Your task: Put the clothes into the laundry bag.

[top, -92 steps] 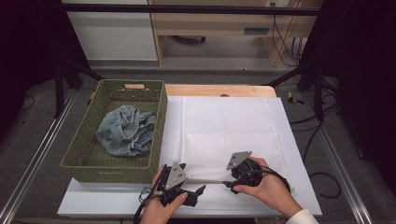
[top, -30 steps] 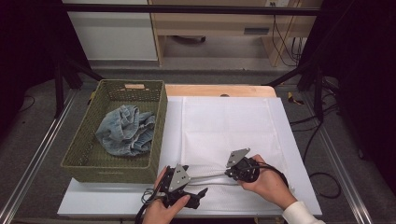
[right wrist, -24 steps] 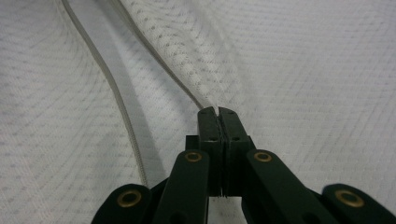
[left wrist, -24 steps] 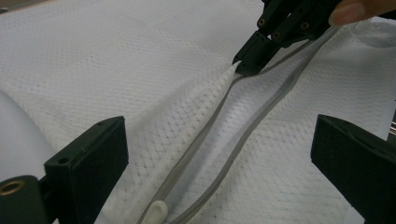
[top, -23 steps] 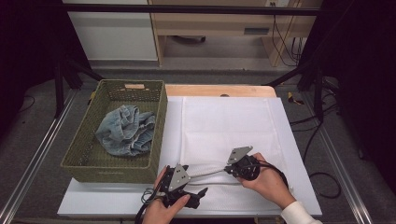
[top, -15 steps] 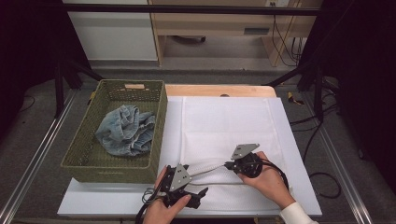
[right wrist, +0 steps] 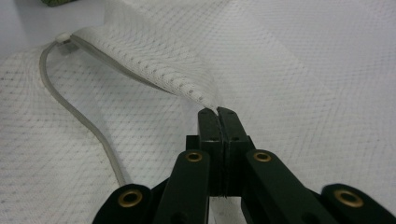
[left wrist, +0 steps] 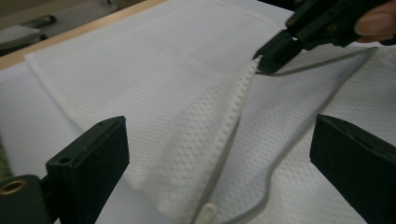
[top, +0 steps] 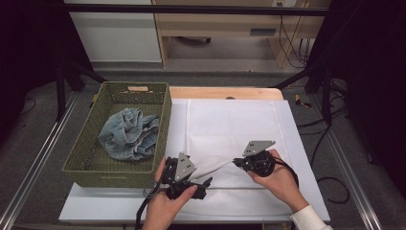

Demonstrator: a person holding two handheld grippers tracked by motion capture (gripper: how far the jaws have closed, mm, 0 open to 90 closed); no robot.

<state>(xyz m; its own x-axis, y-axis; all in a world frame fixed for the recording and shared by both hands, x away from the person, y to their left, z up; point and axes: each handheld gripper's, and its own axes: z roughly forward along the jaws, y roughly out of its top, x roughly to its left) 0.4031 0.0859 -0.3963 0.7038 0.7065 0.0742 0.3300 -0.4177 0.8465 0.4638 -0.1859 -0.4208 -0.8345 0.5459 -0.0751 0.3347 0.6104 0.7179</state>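
The white table (top: 119,211) carries everything here, and spread across it ahead of both grippers lies the white mesh laundry bag (top: 230,124), flat except along its near edge. To the far side of the left gripper (top: 184,178) sits the green woven basket (top: 163,120), with a crumpled piece of blue denim clothing (top: 128,134) lying inside it. The right gripper (right wrist: 217,112) is clenched on the bag's upper mesh layer beside the zipper, its jaws pressed together with a pinch of fabric between them. Compared with a second ago, that pinched edge now stands higher off the table, so the mesh forms a raised ridge running from the right gripper's tips back toward the left one. Beneath the ridge a grey zipper edge (left wrist: 261,186) curves loose over the lower layer, which suggests the mouth is parting. The left gripper has its jaws spread wide with the lifted fold between them and no contact that I can make out, though the high view is too small here to be sure. The small white zipper pull (right wrist: 62,36) lies at the ridge's far end from the right gripper. The opening looks begun; the left gripper probably needs to catch the lower lip next.
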